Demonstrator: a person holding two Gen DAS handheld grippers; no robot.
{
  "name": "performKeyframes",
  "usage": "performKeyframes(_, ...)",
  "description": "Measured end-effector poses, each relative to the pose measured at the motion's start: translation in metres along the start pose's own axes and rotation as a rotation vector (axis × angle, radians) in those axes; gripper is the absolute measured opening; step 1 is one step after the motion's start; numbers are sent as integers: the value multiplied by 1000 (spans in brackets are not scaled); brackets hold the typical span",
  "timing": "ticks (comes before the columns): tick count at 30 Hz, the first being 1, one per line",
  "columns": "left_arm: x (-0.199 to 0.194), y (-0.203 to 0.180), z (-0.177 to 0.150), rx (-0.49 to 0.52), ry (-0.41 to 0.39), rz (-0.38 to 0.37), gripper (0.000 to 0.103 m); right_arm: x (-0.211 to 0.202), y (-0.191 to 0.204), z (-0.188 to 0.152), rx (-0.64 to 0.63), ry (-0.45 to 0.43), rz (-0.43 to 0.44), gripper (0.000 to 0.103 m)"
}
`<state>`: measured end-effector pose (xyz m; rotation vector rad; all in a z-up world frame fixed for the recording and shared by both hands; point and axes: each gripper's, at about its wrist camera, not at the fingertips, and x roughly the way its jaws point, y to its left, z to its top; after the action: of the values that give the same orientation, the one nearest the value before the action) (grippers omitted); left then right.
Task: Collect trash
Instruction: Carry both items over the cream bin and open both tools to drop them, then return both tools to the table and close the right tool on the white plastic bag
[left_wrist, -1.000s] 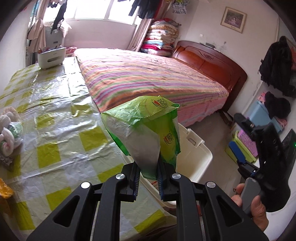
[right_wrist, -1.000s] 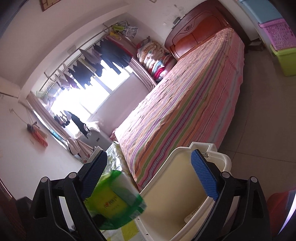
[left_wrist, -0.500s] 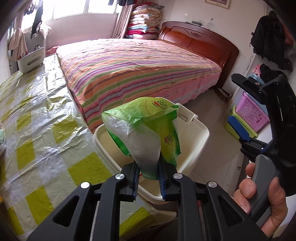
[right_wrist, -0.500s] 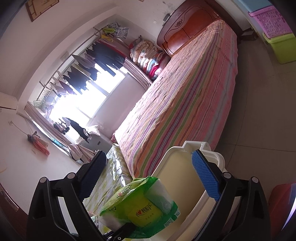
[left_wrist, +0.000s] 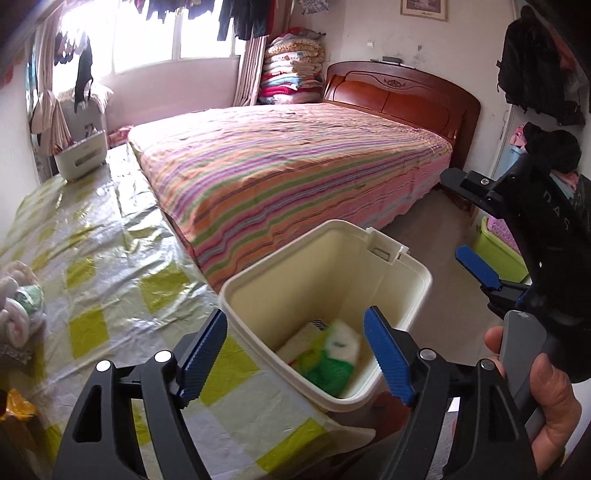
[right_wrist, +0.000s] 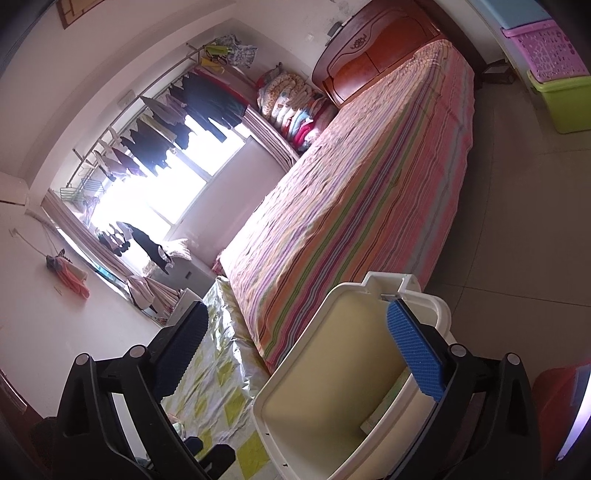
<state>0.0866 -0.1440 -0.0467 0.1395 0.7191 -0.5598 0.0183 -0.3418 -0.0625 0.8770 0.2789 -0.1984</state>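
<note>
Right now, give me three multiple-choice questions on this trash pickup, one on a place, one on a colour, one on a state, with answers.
1. Where is the crumpled green and white plastic wrapper?
A. on the striped bed
B. inside the cream plastic bin
C. on the checked tablecloth

2. What colour are the left tool pads?
A. blue
B. red
C. yellow

3. How does the left tool stand?
A. clamped on the wrapper
B. clamped on the bin rim
C. open, holding nothing

Answers: 1 B, the wrapper lies at the bin's bottom. 2 A, both ribbed pads are blue. 3 C, its jaws have just been opening and stand apart above the bin, nothing between them.
</note>
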Motion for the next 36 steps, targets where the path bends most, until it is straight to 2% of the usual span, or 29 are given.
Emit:
performKeyframes(5,-12,15,-1,-8,-6,39,75,5,11,-7,-21,27,14,96)
performKeyframes(15,-47,74,-8,-119,-31,122,75,24,55,-40,-133,116,81,96)
performKeyframes(22,-86,138,-24,-254,-63,229,75,51,109,-85,-271,250,169,96)
performKeyframes(31,-129,233,-58,-505,-96,354,75,93,189,-155,-473,464,265,96)
performKeyframes(36,-146,267,-72,-580,-107,433,75,122,243,-189,-585,566,315,96)
